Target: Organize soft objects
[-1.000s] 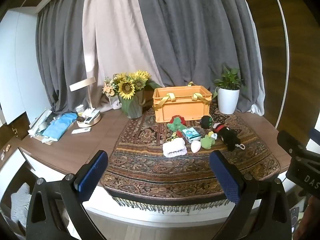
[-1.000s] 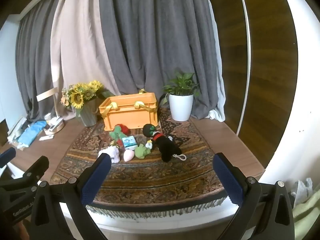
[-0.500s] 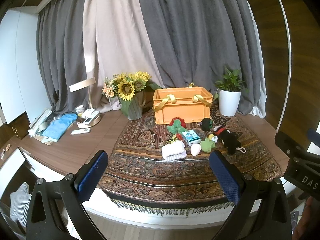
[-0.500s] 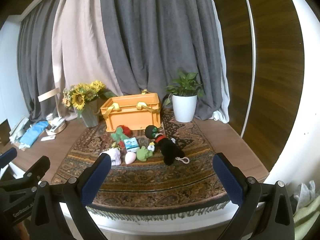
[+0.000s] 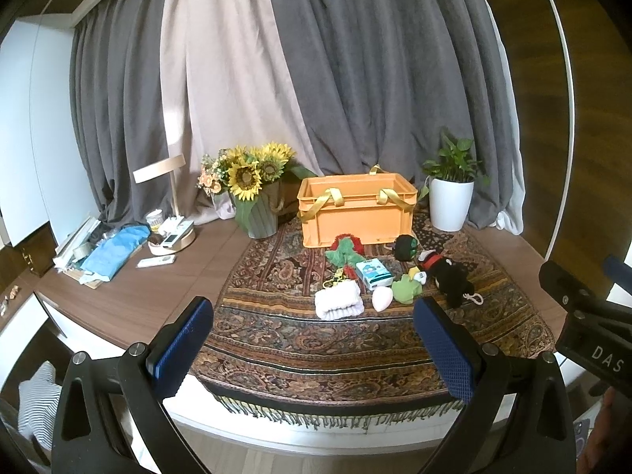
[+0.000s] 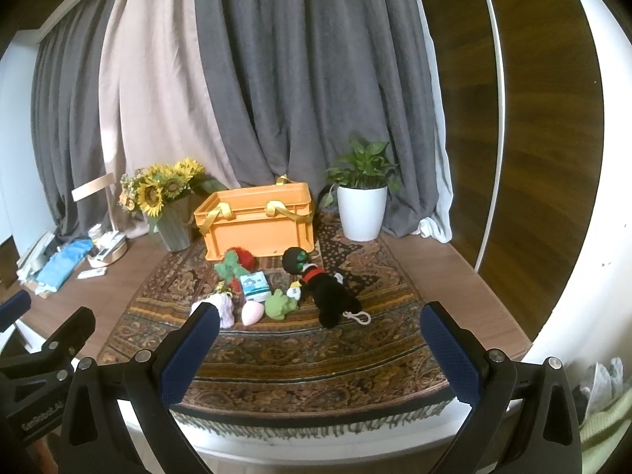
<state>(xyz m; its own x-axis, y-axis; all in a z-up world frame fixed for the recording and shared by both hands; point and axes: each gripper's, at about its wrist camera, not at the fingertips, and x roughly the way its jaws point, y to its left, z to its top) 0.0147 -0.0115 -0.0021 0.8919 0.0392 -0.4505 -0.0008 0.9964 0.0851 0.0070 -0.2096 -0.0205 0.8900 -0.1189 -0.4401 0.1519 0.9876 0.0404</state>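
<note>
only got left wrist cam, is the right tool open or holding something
Observer: The right tool is open, with nothing between its pads.
Operator: anything off to the far right i cant see
Observer: A pale green cloth lies low at the right edge of the right wrist view.
Operator: right cam got a clear look at the black plush
Observer: Yes, the black plush shows whole between the pads; only the white sock roll is partly hidden behind one finger.

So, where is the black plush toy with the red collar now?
In both wrist views, the black plush toy with the red collar lies on the patterned rug, at the right end of the toy cluster, beside the small green plush.
</note>
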